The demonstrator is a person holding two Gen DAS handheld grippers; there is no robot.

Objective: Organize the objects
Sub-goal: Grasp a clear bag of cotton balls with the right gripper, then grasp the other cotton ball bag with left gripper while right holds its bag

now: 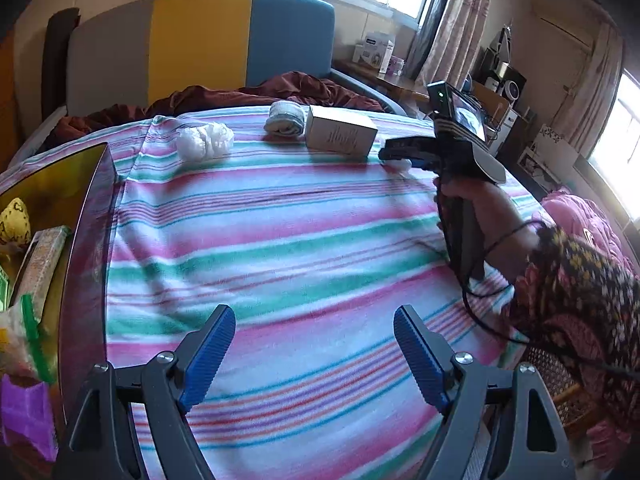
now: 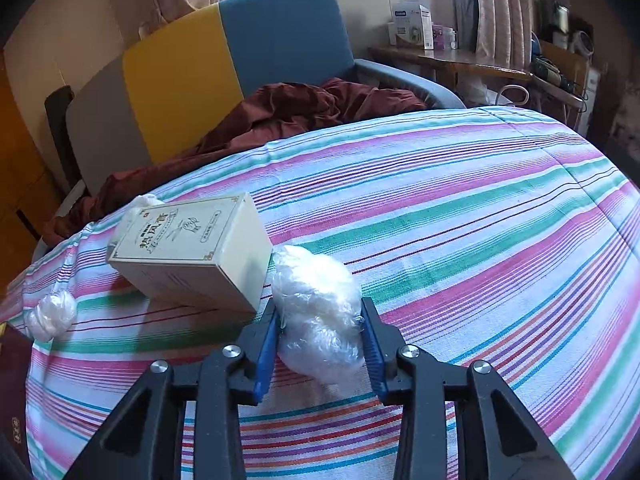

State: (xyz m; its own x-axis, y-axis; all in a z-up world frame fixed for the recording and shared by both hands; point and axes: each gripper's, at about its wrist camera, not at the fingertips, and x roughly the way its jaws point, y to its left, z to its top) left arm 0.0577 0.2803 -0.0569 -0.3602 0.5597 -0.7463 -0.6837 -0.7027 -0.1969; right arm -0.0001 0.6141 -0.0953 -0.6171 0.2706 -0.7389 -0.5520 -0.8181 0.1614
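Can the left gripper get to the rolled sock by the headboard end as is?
Probably yes. The left gripper is open and holds nothing, and only bare striped blanket lies between it and the rolled sock. The cream box sits right beside the sock, so approach from the sock's free side.

Crinkly glossy plastic wad (image 2: 318, 312), matt cardboard box (image 2: 192, 250)

Left of our left gripper (image 1: 314, 354), the storage box (image 1: 86, 240) runs off frame; the cream carton (image 2: 192, 248) hides most of a white bundle (image 2: 146, 201).
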